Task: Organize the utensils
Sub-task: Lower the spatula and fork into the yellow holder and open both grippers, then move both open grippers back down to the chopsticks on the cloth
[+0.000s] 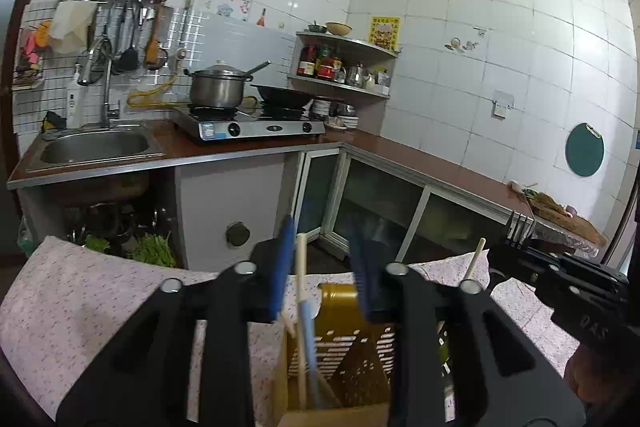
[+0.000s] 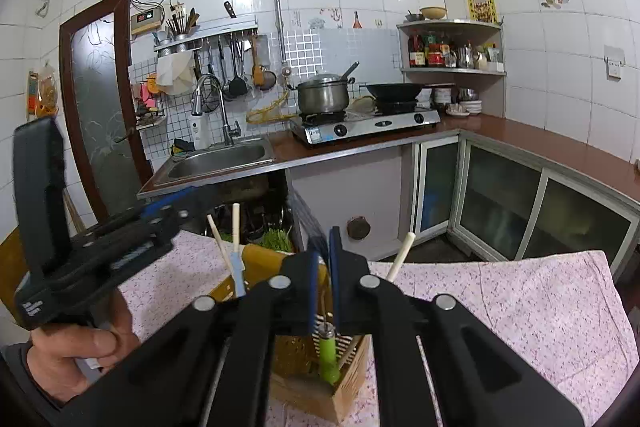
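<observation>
A slotted yellow utensil holder (image 1: 352, 355) stands on a table with a pink patterned cloth (image 1: 92, 303). My left gripper (image 1: 324, 267) is open above it, and a white and pale blue utensil (image 1: 304, 311) stands in the holder between the fingers. Another white handle (image 1: 476, 259) sticks up to the right. In the right wrist view my right gripper (image 2: 325, 279) is nearly shut above the holder (image 2: 316, 359), right over a green-handled utensil (image 2: 329, 355) standing in a compartment. I cannot tell whether the pads touch it. White handles (image 2: 228, 247) stand at the left.
The left hand-held gripper (image 2: 88, 247) shows at the left of the right wrist view. Behind the table runs an L-shaped counter with a sink (image 1: 96, 147), a gas stove (image 1: 248, 123) with a pot and wok, and a corner shelf (image 1: 344, 67). Greens (image 1: 152, 251) lie under the sink.
</observation>
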